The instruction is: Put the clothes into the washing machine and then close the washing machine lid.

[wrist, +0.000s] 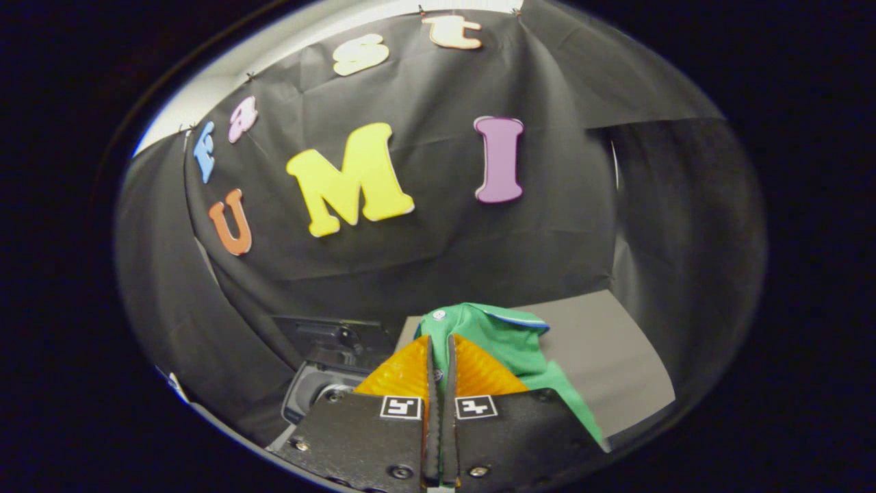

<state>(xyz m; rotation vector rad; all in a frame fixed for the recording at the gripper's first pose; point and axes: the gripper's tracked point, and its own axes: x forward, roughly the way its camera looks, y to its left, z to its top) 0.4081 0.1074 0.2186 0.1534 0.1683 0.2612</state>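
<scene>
A green shirt (510,339) with a blue-and-white trimmed collar hangs from my gripper (440,359), whose two fingers are pressed together on the cloth. The fabric bunches above the fingertips (410,370) and drapes down to the right of them, lifted above the grey table (602,356). To the left and below the fingers sits the washing machine (321,383), its dark lid (328,339) raised and its opening showing under it.
The black cloth wall of the booth stands close behind the table and wraps around both sides. The grey tabletop stretches away to the right of the shirt.
</scene>
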